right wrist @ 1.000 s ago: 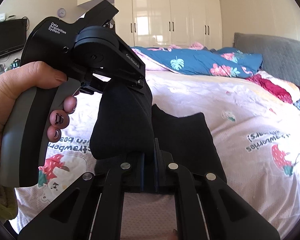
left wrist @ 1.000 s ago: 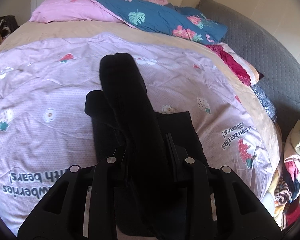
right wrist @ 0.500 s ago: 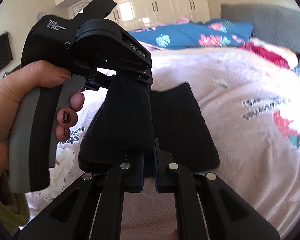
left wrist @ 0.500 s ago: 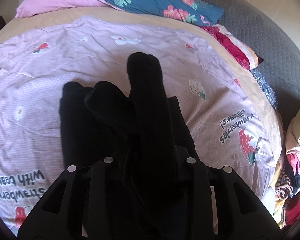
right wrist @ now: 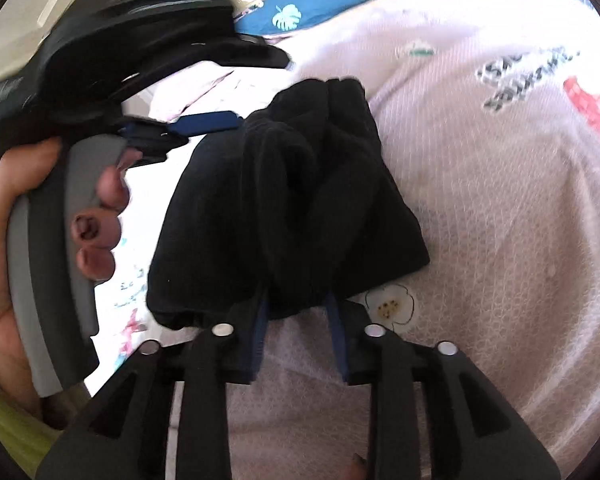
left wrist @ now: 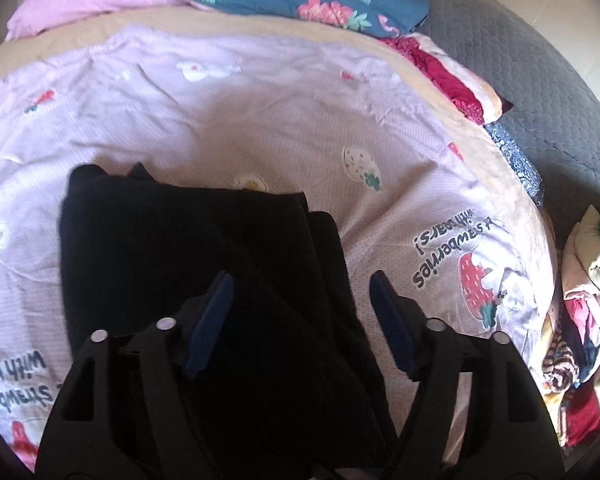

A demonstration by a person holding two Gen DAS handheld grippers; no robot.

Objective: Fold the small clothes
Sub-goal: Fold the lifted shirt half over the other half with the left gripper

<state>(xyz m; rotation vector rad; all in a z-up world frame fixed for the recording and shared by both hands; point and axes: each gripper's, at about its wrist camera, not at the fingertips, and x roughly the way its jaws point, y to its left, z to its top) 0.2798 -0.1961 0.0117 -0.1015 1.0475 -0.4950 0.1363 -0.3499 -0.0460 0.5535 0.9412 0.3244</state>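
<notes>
1. Left wrist view. The left gripper (left wrist: pixel 300 320) stands wide, its blue pads well apart and holding nothing. The black garment (left wrist: pixel 188 264) lies flat on the pink bedspread (left wrist: pixel 260 112), directly ahead of and beneath the fingers. The left pad (left wrist: pixel 210 322) sits over the cloth; the right pad (left wrist: pixel 392 332) sits just off the garment's right edge, over bare bedspread. The garment's long axis runs away from the camera, roughly in line with the fingers. A pile of other clothes (left wrist: pixel 580 312) lies off the right side of the bed.

2. Right wrist view. The right gripper (right wrist: pixel 298 320) is partly apart, with the near fold of the black garment (right wrist: pixel 284 200) lying between its pads; whether the pads still press the cloth cannot be told. The bundle is bunched, not flat, and extends away from this tool toward the left gripper (right wrist: pixel 204 122), seen at upper left in the person's left hand (right wrist: pixel 40 240).

3. Judgement. The right gripper is the nearer tool to the loose fold; any flattening or next fold would run along the garment's long axis, away from it.
</notes>
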